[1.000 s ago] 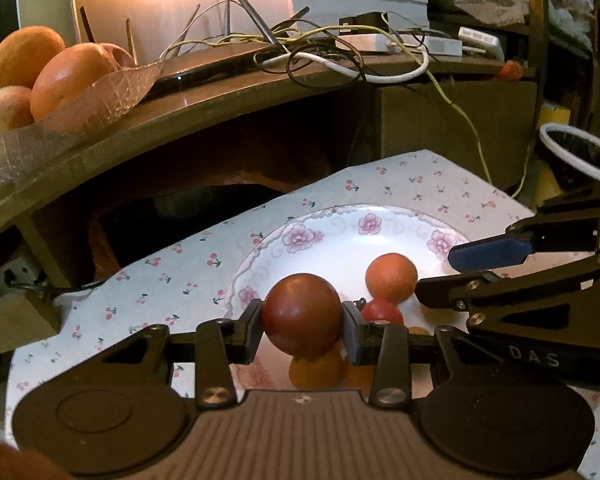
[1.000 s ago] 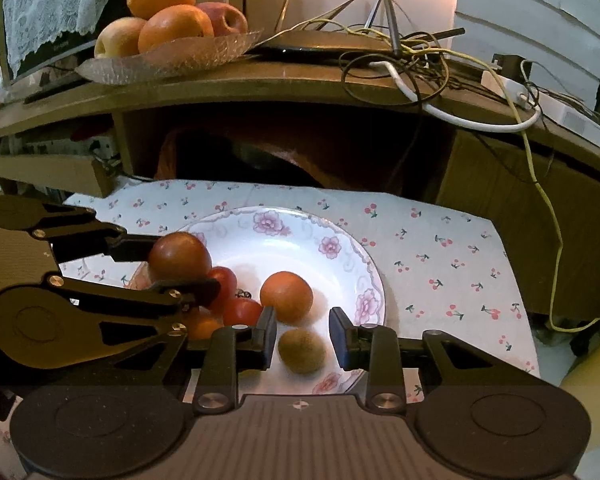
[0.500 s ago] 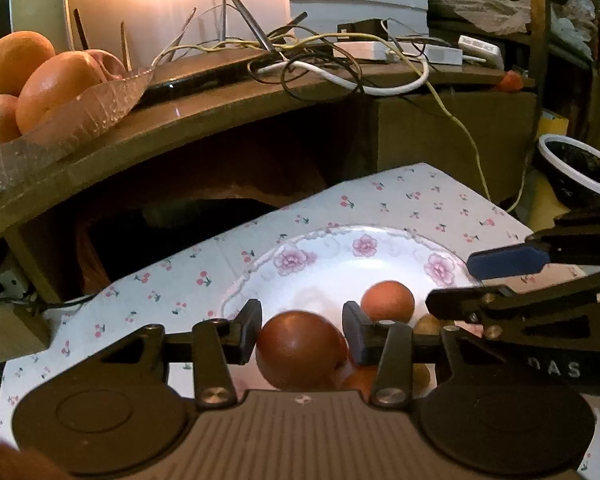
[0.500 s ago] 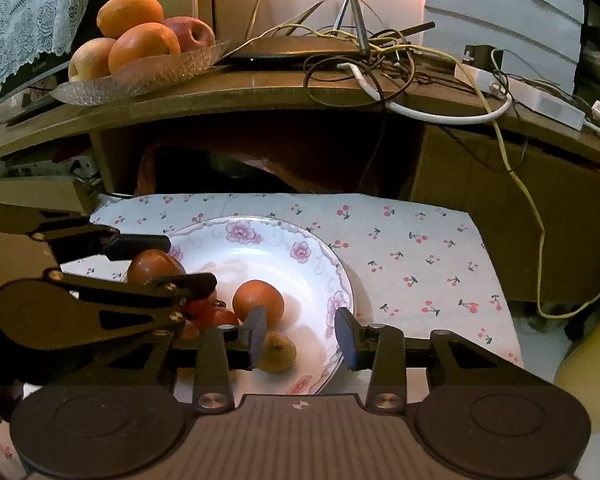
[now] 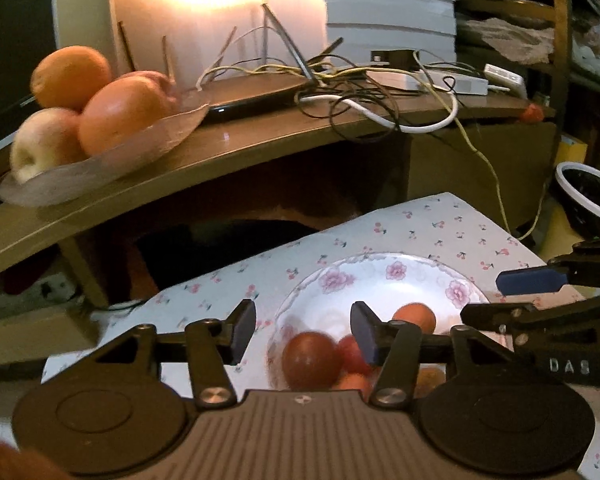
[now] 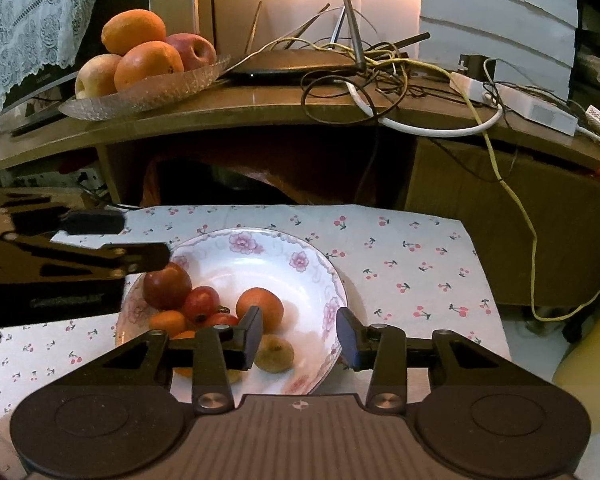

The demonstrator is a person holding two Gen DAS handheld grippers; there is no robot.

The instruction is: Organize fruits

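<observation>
We hold the left gripper above the left rim of the floral plate, jaws spread wide with nothing between them. The dark red fruit lies in the plate below and just beyond the fingertips, apart from both pads, resting against the plate's left wall. In the right wrist view the same fruit sits directly under the left gripper's finger linkage, touching a smaller red fruit beside it.

We hold the right gripper at the near rim of the plate, jaws parted and empty. The brownish-green fruit lies just beyond its left pad, near the plate's front edge. An orange-red fruit sits behind that pad, toward the plate's centre. Small orange fruits cluster at the front-left of the plate.

The plate rests on the cherry-print cloth, left of the cloth's centre. On the wooden shelf behind, a glass dish at the left end holds oranges and apples.
</observation>
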